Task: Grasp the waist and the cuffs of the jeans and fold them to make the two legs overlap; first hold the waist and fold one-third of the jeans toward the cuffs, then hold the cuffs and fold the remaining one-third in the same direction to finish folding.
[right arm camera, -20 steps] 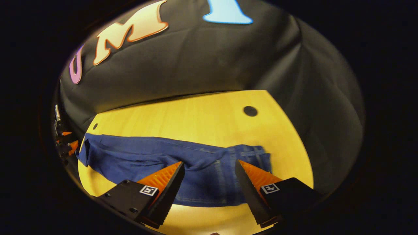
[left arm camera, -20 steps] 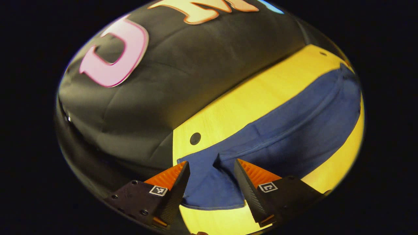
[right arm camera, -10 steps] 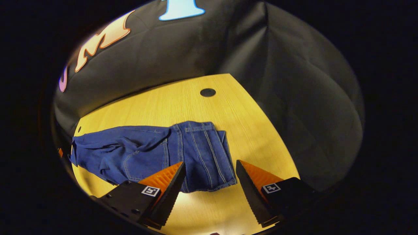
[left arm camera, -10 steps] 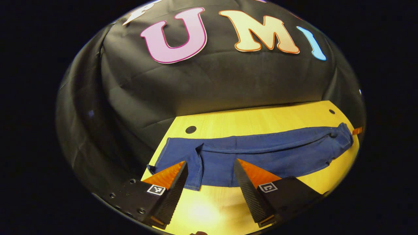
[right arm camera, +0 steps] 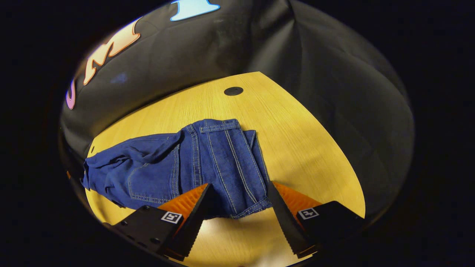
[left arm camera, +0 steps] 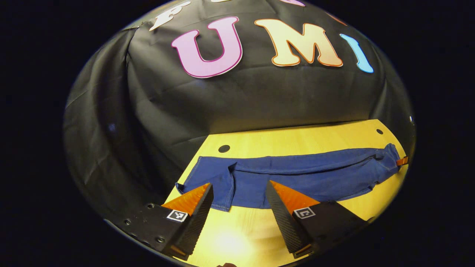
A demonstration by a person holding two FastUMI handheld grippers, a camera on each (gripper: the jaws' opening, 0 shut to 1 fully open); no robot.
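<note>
Blue jeans lie stretched along the yellow wooden table, one leg over the other. Their cuffs rest at the left end, just ahead of my left gripper, which is open and holds nothing. In the right gripper view the waist with its belt loops and seams lies at the near end. My right gripper is open, and the waist's front edge lies between its fingers, not clamped. A fingertip of the right gripper shows by the waist end in the left gripper view.
The table has small round holes near its back corners. Black cloth walls close in behind and beside the table. Bare wood lies behind the jeans and to the right of the waist.
The left gripper view has swung level and pulled back from the cuffs. My right gripper has turned toward the waist end and moved closer, so the waist edge now sits between its fingers.
</note>
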